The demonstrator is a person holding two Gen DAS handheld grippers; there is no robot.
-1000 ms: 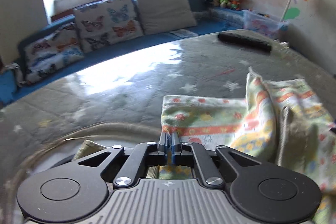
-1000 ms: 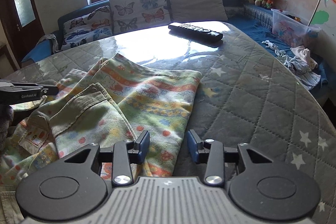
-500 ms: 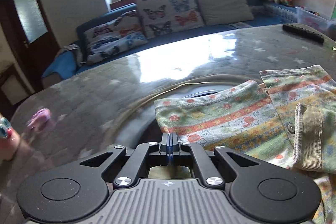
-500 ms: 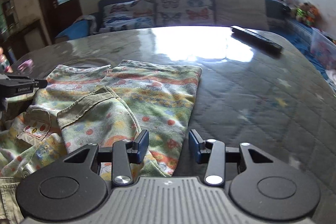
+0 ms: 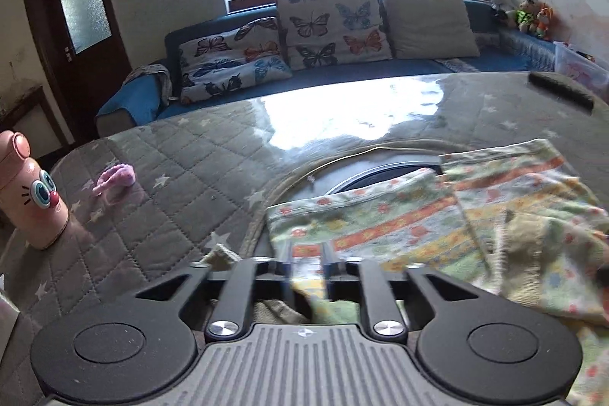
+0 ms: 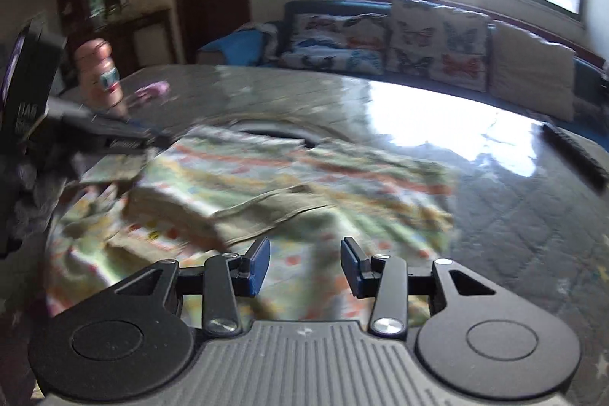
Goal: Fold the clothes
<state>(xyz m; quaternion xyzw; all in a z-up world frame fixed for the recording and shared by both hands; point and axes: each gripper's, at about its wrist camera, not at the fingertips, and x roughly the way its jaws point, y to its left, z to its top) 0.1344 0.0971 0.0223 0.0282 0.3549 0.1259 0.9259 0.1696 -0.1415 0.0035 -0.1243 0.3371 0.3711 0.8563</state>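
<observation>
- A pair of child's printed trousers [image 5: 437, 227] lies spread on the quilted table [image 5: 171, 177], legs reaching away from me toward the window, as I work at folding clothes.
- My left gripper [image 5: 307, 263] hangs low over the near edge of the trousers; its jaws are opening, and a fold of the printed cloth sits blurred in the gap between them. I judge the fabric is being let go here so it can settle flat, though whether the pads are quite clear of it I cannot tell for sure.
- My right gripper [image 6: 304, 265] hovers above the middle of the garment [image 6: 266, 200], jaws partly apart and gripping nothing; cloth shows below the gap, not between the pads.
- A turned-back olive flap [image 6: 243, 215], likely the waistband lining, lies across the print, so the piece looks only partly folded.
- The right-wrist view is smeared with motion, and fine detail of the cloth is lost.
- Off to the left stand a pink cartoon-faced bottle [image 5: 28, 193] and a small pink scrap [image 5: 116, 177], well apart from the trousers; a dark remote control [image 5: 561, 88] rests near the far edge. All seem parked outside the folding space.
</observation>
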